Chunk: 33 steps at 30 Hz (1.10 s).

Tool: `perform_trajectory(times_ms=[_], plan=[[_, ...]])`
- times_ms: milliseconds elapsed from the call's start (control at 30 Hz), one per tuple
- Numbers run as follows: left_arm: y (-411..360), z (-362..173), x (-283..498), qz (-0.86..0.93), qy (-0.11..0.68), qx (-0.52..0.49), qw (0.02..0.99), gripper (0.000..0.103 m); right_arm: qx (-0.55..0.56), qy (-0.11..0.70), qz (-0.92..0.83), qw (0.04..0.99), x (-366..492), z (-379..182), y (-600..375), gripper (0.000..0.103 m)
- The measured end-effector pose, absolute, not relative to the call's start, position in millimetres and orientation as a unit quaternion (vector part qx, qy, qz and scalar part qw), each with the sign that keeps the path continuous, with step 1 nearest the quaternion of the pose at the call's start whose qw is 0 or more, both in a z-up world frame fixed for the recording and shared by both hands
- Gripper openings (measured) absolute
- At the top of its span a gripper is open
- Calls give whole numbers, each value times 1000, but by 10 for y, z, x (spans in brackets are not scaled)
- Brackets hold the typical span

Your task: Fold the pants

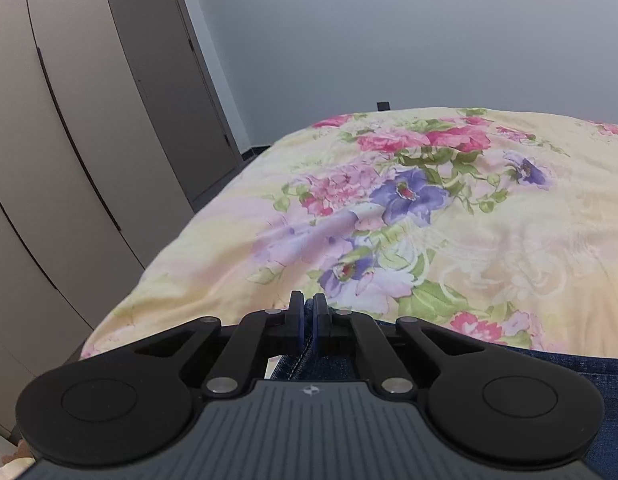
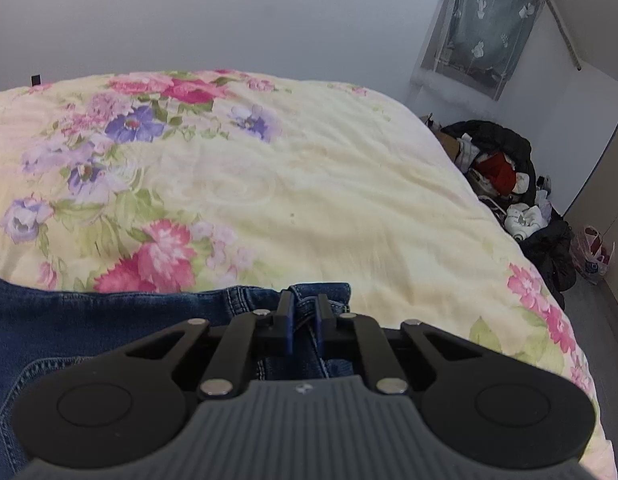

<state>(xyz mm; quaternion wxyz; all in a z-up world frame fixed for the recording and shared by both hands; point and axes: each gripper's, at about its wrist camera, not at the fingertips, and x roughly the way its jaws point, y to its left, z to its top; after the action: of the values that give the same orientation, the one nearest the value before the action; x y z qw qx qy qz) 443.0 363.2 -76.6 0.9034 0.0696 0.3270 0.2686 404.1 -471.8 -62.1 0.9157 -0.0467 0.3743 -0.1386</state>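
Note:
Blue denim pants (image 2: 69,320) lie on a bed with a yellow floral cover (image 2: 309,184). In the right wrist view my right gripper (image 2: 303,304) is shut on the pants' bunched waistband edge, with a back pocket seam showing at lower left. In the left wrist view my left gripper (image 1: 307,307) is shut on a thin stitched edge of the pants (image 1: 569,364), denim pinched between the blue pads. The rest of the pants is hidden under both grippers.
Grey wardrobe doors (image 1: 69,152) stand close to the bed's left side. On the floor to the right of the bed lies a pile of dark clothes and bags (image 2: 509,184). The floral cover (image 1: 429,208) spreads wide ahead of both grippers.

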Motion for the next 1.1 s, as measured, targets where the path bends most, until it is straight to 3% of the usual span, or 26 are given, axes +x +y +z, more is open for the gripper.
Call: perform_trajectory(times_ms=[133, 300, 400, 467, 500, 600, 667, 767, 800, 833, 867, 1100], plan=[[3819, -754, 4437, 321, 329, 65, 886, 0, -45, 371, -132, 918, 4211, -638, -4666, 4], [3920, -767, 4382, 261, 341, 28, 903, 0, -17, 408, -141, 902, 4326, -958, -4785, 5], [4021, -740, 4380, 215, 342, -59, 913, 17, -2, 403, -154, 902, 4306, -1002, -4824, 15], [4045, -775, 4396, 189, 350, -83, 914, 33, -11, 399, -159, 903, 4272, -968, -4794, 30], [4056, -808, 4409, 185, 358, -89, 911, 37, -18, 394, -163, 904, 4242, -941, -4769, 38], [4050, -922, 4429, 192, 371, -77, 905, 42, -44, 380, -181, 906, 4131, -855, -4678, 38], [4079, -986, 4435, 205, 371, -70, 903, 55, -49, 370, -198, 906, 4036, -800, -4643, 38], [4114, -1104, 4466, 202, 389, -67, 897, 55, -59, 357, -213, 907, 3900, -749, -4570, 39], [4090, -1155, 4489, 196, 396, -53, 895, 51, -61, 358, -214, 907, 3865, -746, -4546, 39], [4056, -1211, 4518, 194, 405, -35, 893, 37, -57, 362, -209, 907, 3838, -752, -4525, 39], [4014, -1295, 4564, 194, 418, -13, 887, 34, -51, 369, -198, 906, 3821, -771, -4498, 39], [3810, -1621, 4743, 224, 429, 59, 873, 33, -58, 430, -139, 890, 3967, -1119, -4283, 35]])
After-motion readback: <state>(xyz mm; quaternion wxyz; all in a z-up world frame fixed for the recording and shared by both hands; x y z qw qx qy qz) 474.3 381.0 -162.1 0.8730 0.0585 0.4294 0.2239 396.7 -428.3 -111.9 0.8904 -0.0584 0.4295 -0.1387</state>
